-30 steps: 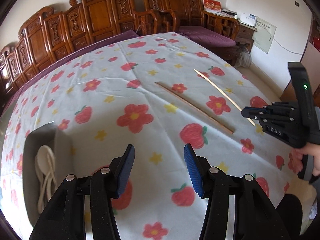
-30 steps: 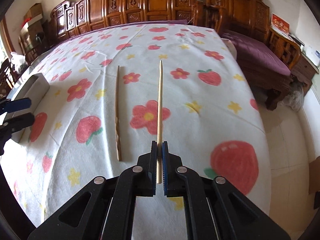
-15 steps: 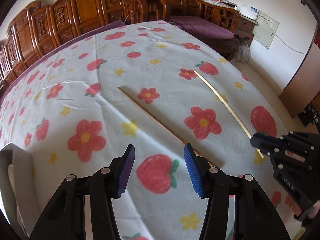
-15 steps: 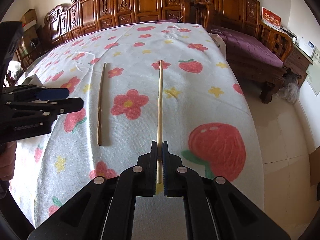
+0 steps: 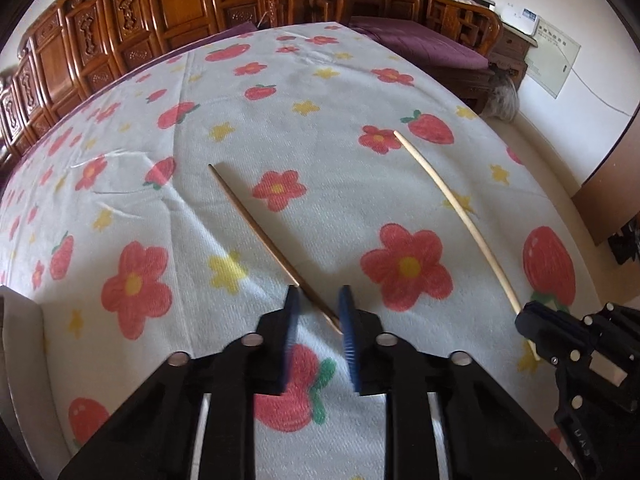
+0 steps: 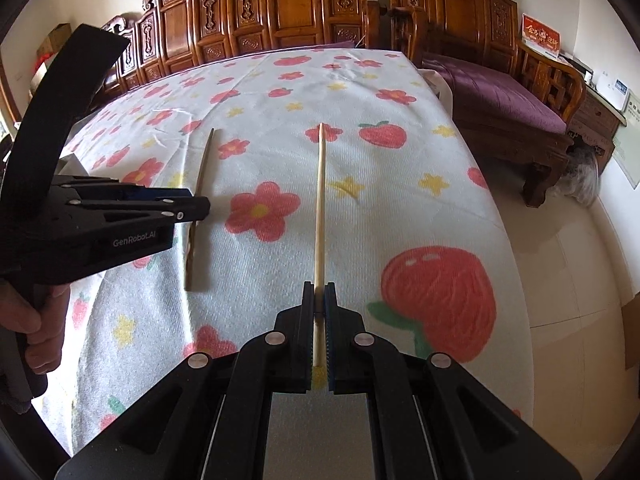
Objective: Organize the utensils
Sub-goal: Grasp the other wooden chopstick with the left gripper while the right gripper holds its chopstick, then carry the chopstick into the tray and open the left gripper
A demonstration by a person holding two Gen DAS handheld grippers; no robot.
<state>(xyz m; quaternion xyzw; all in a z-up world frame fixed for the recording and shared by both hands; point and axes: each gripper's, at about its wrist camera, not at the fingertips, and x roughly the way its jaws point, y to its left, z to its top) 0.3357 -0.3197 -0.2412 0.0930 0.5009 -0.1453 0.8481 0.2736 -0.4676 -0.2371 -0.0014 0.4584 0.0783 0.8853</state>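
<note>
left gripper (image 5: pixel 318 312) jaws just closing around dark chopstick (image 5: pixel 256 228), not yet pinched | right gripper (image 6: pixel 319 320) clamps pale chopstick (image 6: pixel 319 208) | both nearly ready to lift

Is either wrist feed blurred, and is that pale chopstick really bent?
Left wrist view: the left gripper shows motion-smeared jaws that have just been closing with the dark chopstick end between them; the pale chopstick curves from fisheye. Right wrist view: sharp, it runs straight.
</note>
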